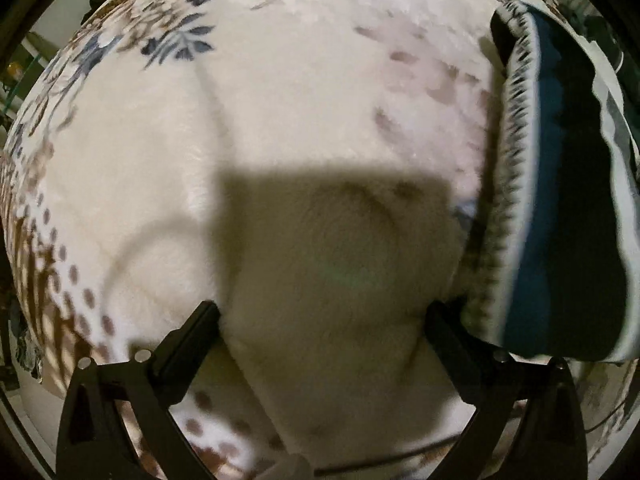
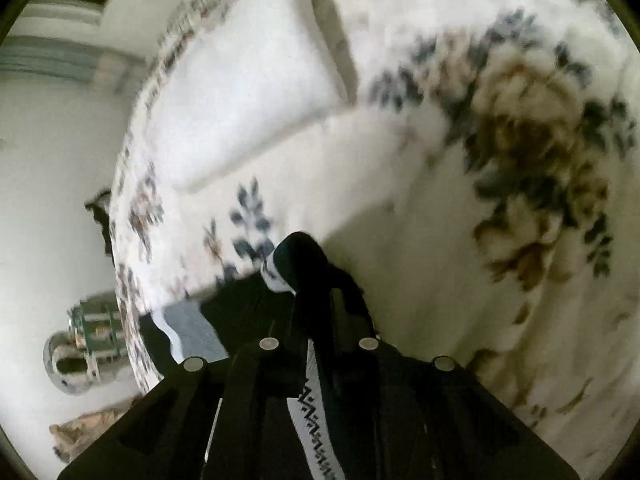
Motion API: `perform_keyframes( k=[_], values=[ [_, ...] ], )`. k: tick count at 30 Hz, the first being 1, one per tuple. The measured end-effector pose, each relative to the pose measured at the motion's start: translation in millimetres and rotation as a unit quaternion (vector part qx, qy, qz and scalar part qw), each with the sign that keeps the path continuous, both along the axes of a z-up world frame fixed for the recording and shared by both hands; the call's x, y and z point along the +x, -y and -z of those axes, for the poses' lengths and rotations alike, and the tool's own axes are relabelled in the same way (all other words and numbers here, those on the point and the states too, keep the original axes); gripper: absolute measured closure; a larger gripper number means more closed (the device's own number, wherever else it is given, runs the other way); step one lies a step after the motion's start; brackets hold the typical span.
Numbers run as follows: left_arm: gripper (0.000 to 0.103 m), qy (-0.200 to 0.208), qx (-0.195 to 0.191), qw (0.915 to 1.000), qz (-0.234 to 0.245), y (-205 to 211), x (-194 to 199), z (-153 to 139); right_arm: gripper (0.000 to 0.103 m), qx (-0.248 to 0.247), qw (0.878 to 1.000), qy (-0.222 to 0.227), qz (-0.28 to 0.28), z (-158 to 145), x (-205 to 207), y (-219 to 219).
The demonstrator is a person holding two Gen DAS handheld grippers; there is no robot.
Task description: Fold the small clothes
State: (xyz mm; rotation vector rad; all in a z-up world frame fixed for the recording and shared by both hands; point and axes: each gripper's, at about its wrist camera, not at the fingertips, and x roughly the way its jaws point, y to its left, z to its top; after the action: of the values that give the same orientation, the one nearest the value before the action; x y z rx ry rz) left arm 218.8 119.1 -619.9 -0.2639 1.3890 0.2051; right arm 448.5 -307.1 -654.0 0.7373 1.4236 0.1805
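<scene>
The right gripper [image 2: 316,276] has its jaws clamped on a dark garment [image 2: 304,256], a small knitted piece with a white zigzag-patterned band that runs back between the fingers toward the camera. The cloth bunches at the fingertips and hangs off them above the floral blanket [image 2: 400,168] on the bed, so it seems to be carried or drawn by one edge rather than resting flat. In the left wrist view the same garment [image 1: 560,200] shows as a long strip of dark blue with a patterned border, just beside the right-hand finger of the left gripper [image 1: 324,320]. That gripper points straight down at the blanket [image 1: 280,120] with its jaws spread wide and nothing between them but bare fleece. It looks freed to take a new hold, likely on another edge, so the two hands can stretch the piece flat for a fold.
</scene>
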Motion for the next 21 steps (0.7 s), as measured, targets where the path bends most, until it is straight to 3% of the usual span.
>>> perform_keyframes(
  k=[2,4,5,10,11,12,13,17,21],
  values=[
    [0.0,0.004,-0.002,1.0,-0.003,-1.4,0.4,-12.5,0.084,0.026,1.0,-0.015,0.002,-0.7,-15.7,6.4],
    [0.0,0.02,-0.01,0.9996,-0.014,-4.1,-1.6,-27.0,0.048,0.03,0.999,-0.022,0.0,-5.4,-40.4,9.7],
    [0.0,0.025,-0.018,0.9993,-0.021,-5.7,-2.8,-31.9,0.041,0.035,0.999,-0.029,0.001,-5.6,-56.5,8.8],
    [0.0,0.028,-0.034,0.9977,-0.052,-8.8,-3.5,-40.4,0.038,0.064,0.99,-0.125,-0.004,31.4,-128.4,-7.8],
    [0.0,0.027,-0.035,0.9975,-0.055,-8.0,-5.4,-39.7,0.038,0.089,0.986,-0.141,0.004,41.8,-140.6,-11.5],
    [0.0,0.025,-0.036,0.9975,-0.056,-5.7,-3.0,-37.9,0.055,0.111,0.984,-0.139,0.017,46.8,-148.5,-14.8],
    [0.0,0.023,-0.035,0.9976,-0.055,-4.3,-9.8,-37.7,0.089,0.116,0.985,-0.129,0.03,45.3,-156.4,-16.3],
    [0.0,0.043,-0.051,0.9962,-0.056,-3.4,9.8,-37.0,0.096,0.035,0.997,-0.064,0.035,7.5,-168.2,-8.2],
    [0.0,0.067,-0.11,0.99,-0.056,-7.4,18.9,-32.5,0.092,0.037,0.992,-0.124,-0.001,30.5,-165.2,-2.7]
  ],
)
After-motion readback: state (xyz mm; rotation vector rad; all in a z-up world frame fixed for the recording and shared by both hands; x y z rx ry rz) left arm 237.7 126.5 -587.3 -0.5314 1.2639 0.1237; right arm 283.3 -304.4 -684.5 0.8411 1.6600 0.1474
